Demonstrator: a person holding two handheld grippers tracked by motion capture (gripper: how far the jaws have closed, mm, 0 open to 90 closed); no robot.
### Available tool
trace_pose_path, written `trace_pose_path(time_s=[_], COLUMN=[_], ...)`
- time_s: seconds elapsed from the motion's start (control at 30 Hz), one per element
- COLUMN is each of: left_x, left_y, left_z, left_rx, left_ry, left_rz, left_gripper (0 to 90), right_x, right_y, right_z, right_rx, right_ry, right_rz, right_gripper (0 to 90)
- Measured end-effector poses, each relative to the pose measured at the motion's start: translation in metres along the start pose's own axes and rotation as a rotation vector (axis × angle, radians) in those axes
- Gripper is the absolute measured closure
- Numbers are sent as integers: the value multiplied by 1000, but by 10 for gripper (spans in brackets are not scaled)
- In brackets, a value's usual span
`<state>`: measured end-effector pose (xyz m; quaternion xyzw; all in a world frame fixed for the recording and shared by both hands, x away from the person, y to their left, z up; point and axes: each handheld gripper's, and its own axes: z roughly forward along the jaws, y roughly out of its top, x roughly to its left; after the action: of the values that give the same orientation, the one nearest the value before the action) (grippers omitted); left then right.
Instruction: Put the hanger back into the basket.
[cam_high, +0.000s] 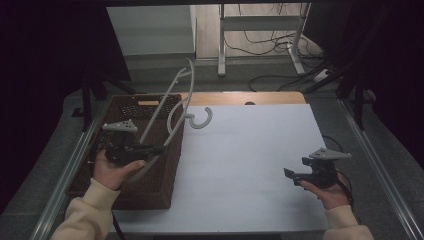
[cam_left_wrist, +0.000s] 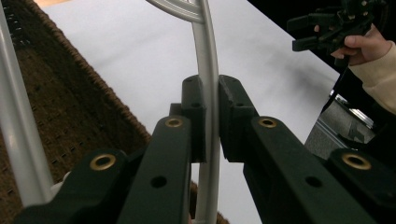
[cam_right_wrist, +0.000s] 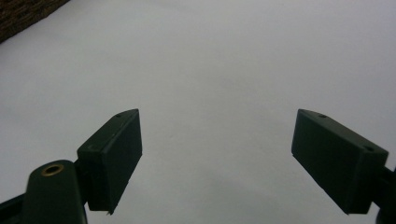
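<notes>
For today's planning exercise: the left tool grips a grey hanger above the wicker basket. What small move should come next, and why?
Probably carry the hanger sideways, over the white table. The left tool is clamped on one of its bars, its hook already hangs past the basket rim, and the right tool waits open above the bare table.

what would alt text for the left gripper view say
The left gripper is clamped shut on a thin grey clothes hanger, held above a brown wicker basket and white table. The right gripper shows farther off.
</notes>
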<state>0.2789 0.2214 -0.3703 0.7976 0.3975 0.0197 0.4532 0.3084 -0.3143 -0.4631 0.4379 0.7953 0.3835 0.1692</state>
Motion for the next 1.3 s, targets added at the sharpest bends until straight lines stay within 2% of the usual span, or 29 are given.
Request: trace_pose_path(time_s=[0.27, 0.43, 0.6, 0.9, 1.3], left_x=[9, 13, 17, 27, 35], left_y=[-10, -14, -19, -30, -42], left_z=[-12, -16, -19, -25, -30], left_rx=[-1, 9, 33, 53, 100], left_ry=[5, 14, 19, 27, 25], left_rz=[-13, 1, 12, -2, 14], left_gripper=[819, 818, 819, 819, 818], right_x=[1, 1, 1, 1, 1], right_y=[0, 0, 0, 0, -1], right_z=[0, 1, 1, 1, 1], right_rx=[1, 4, 2, 6, 5], right_ry=[1, 1, 0, -2, -4], right_rz=[0, -2, -1, -1, 3], right_gripper=[163, 163, 163, 163, 163])
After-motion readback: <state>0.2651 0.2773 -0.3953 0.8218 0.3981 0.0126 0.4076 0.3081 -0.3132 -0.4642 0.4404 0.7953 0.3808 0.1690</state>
